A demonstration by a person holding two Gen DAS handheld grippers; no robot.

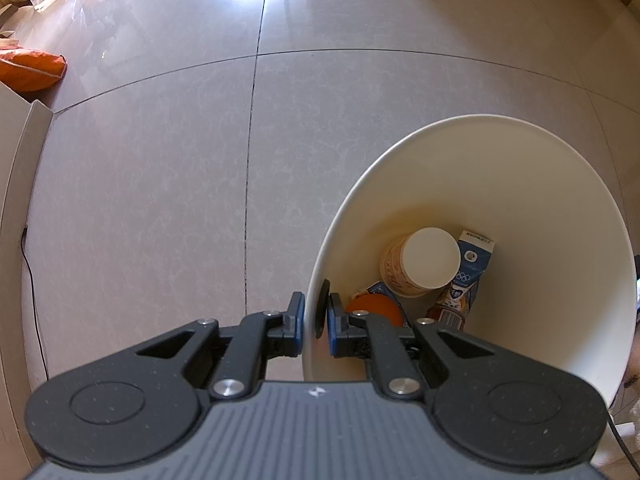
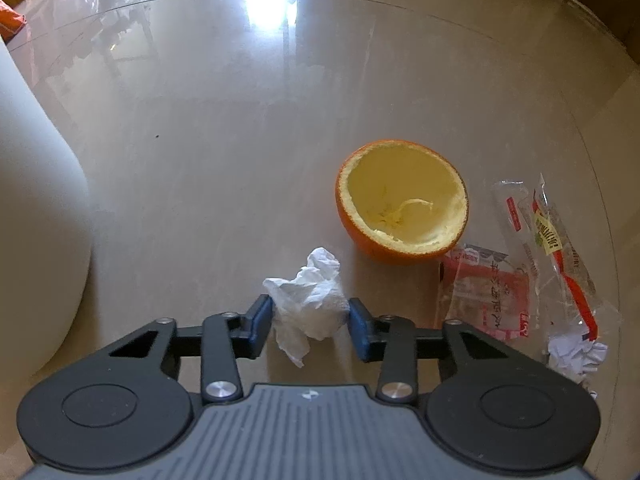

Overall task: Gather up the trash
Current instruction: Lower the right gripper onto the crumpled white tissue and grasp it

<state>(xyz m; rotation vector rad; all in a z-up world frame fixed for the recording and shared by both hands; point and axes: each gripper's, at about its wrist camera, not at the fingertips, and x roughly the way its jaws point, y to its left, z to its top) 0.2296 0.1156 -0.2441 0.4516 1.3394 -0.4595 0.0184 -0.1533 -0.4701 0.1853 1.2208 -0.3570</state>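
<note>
My left gripper [image 1: 316, 308] is shut on the near rim of a white trash bin [image 1: 520, 184], one finger outside the wall and one inside. The bin holds a paper cup [image 1: 430, 256], a blue carton [image 1: 474, 264], a small bottle [image 1: 450, 308] and an orange piece [image 1: 374, 308]. On the glossy table [image 2: 220, 140], my right gripper [image 2: 310, 320] is closed on a crumpled white tissue [image 2: 312, 300], with both pads touching its sides. A hollow half orange peel [image 2: 400, 208] lies just beyond, to the right.
Right of the peel lie a red-printed plastic wrapper [image 2: 484, 296], a clear wrapper with a red strip [image 2: 560, 240] and a crumpled paper ball [image 2: 576, 356]. The bin's white outer wall [image 2: 36, 220] rises at the table's left. Below is tiled floor [image 1: 160, 180] with an orange cushion [image 1: 28, 70].
</note>
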